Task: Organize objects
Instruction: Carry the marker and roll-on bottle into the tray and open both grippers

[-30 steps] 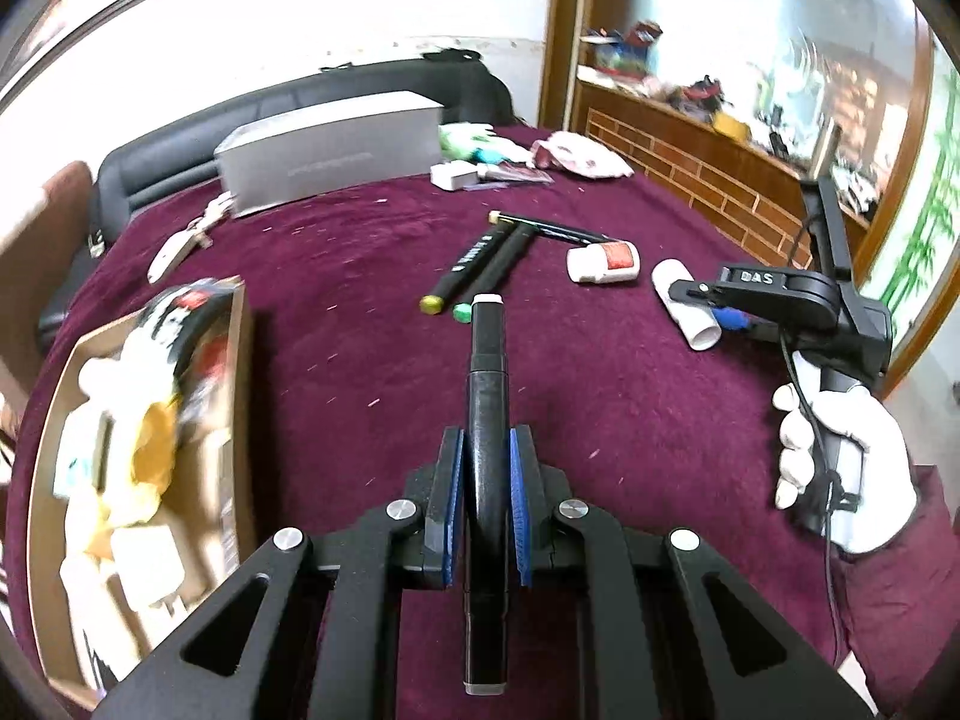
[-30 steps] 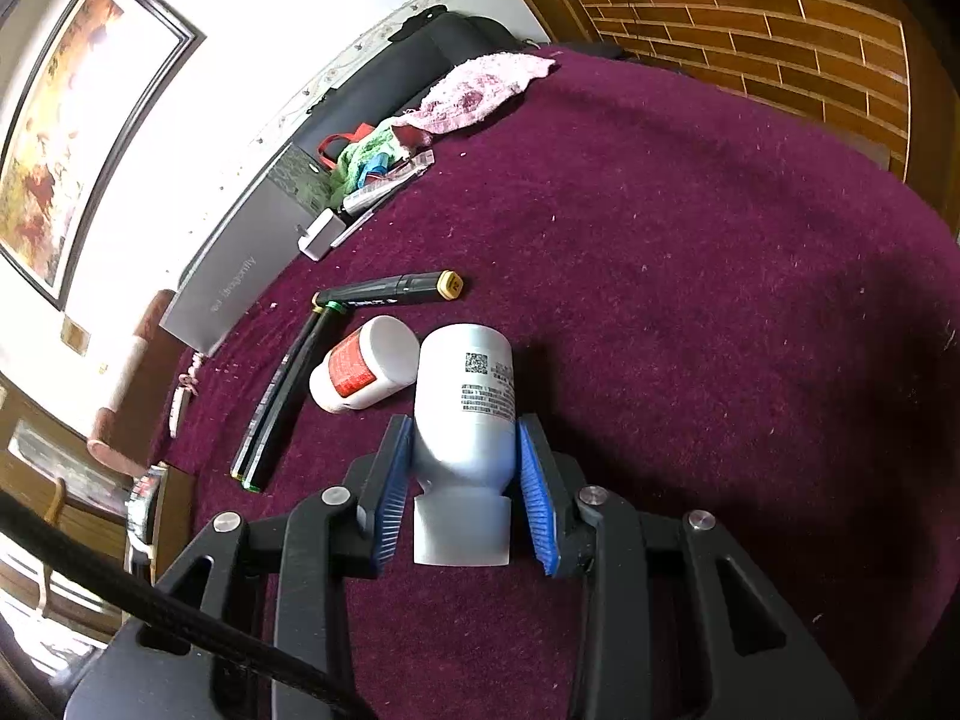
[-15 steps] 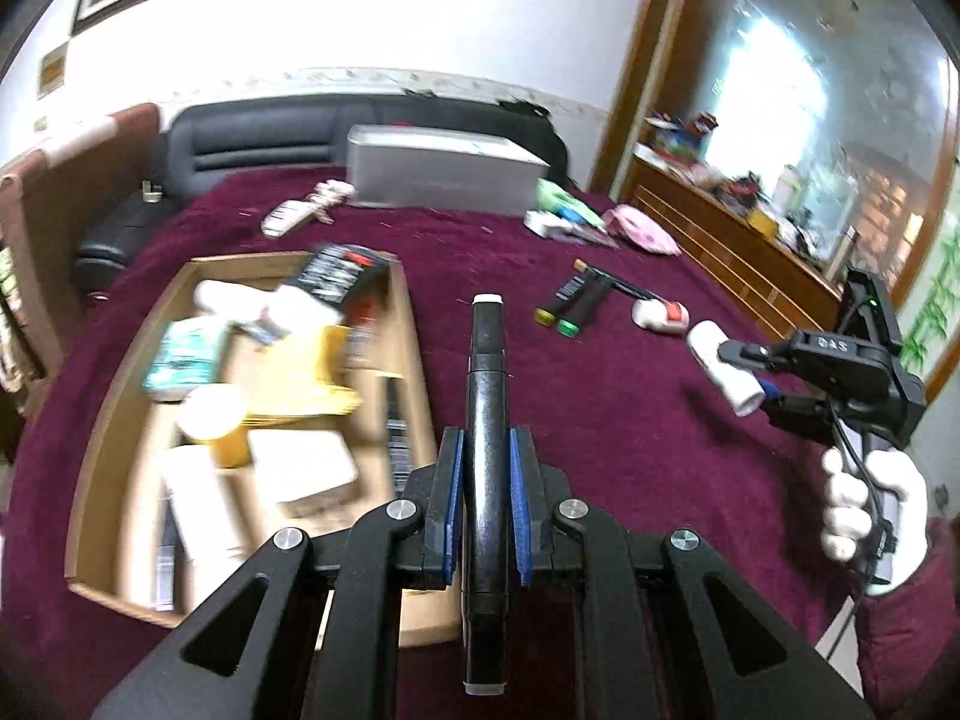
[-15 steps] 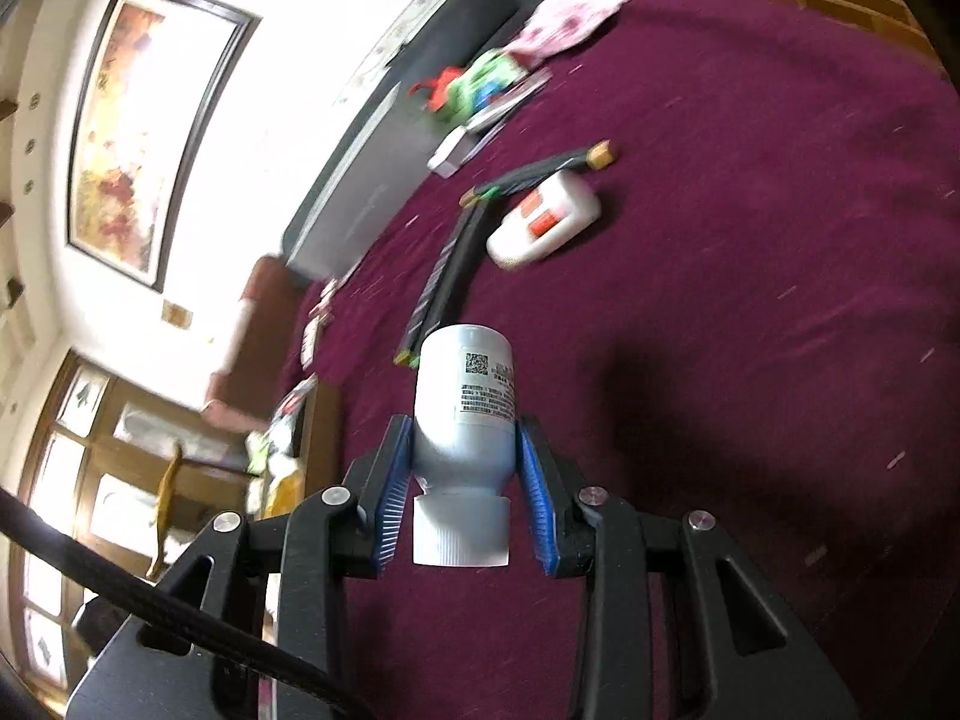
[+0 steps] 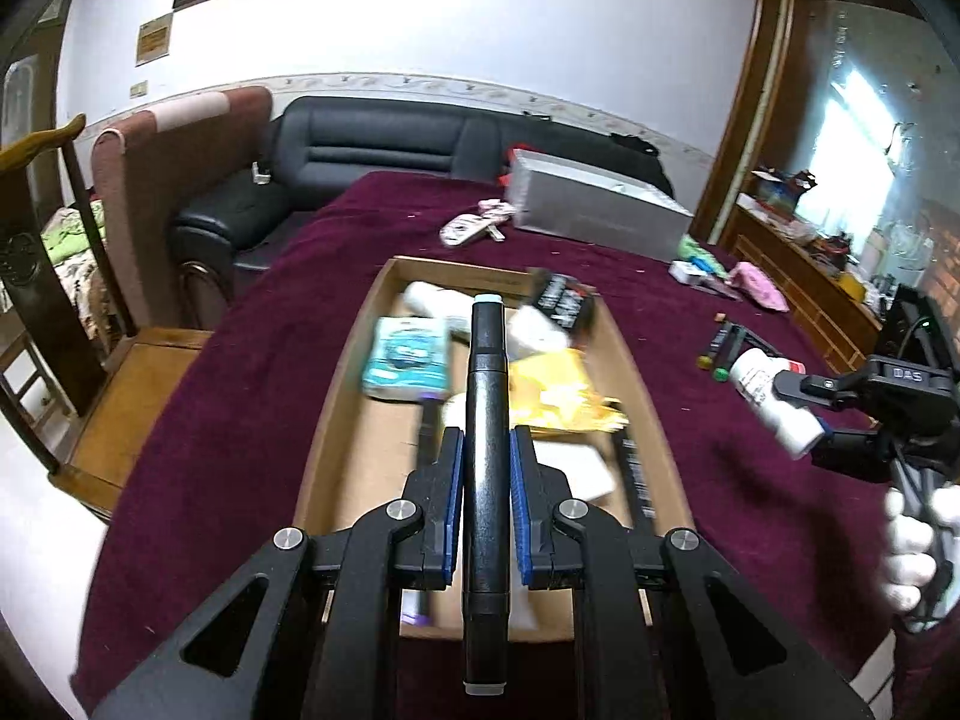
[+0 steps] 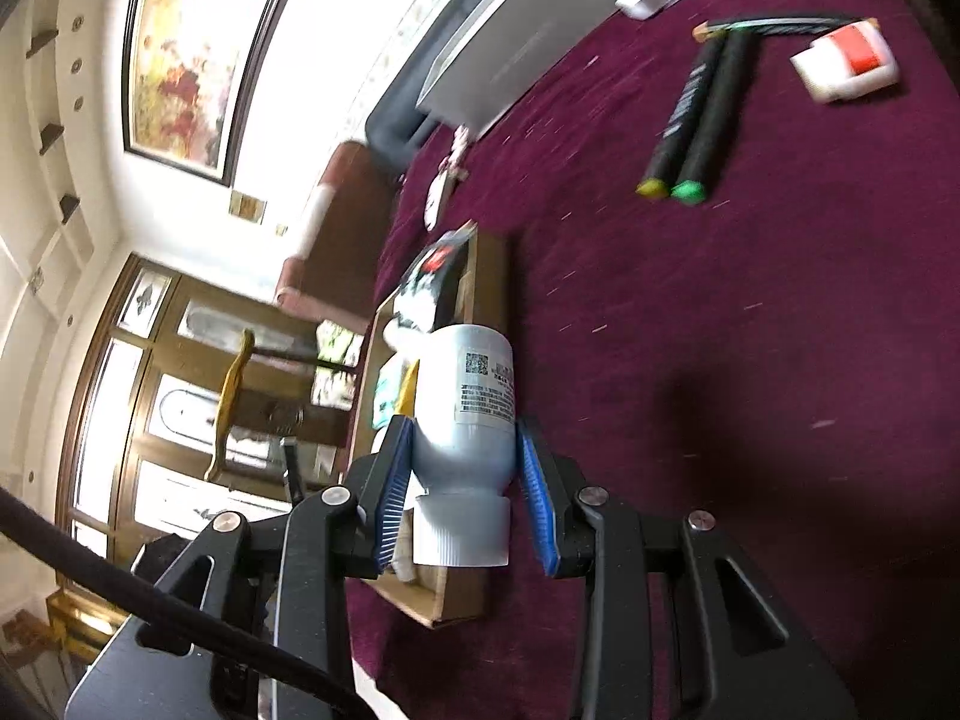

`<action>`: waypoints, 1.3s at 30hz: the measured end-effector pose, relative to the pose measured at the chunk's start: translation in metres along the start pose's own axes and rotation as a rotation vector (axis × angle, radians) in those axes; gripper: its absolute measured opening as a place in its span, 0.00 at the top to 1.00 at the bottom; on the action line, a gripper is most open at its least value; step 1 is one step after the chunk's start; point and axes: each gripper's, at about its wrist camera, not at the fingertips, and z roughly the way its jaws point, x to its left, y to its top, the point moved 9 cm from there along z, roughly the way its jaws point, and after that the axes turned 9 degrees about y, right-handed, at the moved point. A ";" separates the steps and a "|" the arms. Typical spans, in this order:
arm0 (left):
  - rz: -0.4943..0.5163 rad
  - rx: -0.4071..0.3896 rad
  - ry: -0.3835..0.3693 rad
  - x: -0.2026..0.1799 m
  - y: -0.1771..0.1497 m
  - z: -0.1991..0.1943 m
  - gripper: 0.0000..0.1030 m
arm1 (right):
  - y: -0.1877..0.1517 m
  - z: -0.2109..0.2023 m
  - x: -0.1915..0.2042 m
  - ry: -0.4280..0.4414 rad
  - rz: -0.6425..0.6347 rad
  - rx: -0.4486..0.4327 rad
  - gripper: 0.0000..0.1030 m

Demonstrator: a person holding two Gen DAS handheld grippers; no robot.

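Now both loads are carried over from the tabletop to the box: marker clamped in left tongs, bottle in right tongs; drop-off pending.

My black marker, pale-blue capped, hangs over the brown cardboard tray on the maroon tablecloth; my other gripper's blue pads flank a white bottle printed with black text and a code square.
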 end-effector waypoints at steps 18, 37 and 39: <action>-0.018 0.115 0.039 0.040 -0.006 0.062 0.88 | -0.041 0.093 0.017 -0.091 -0.061 0.178 0.68; -0.010 0.112 0.030 0.030 -0.009 0.061 0.87 | -0.029 0.098 0.017 -0.432 -0.354 0.155 0.68; -0.005 0.096 0.036 0.027 -0.006 0.055 0.76 | -0.028 0.101 0.018 -0.459 -0.381 0.153 0.68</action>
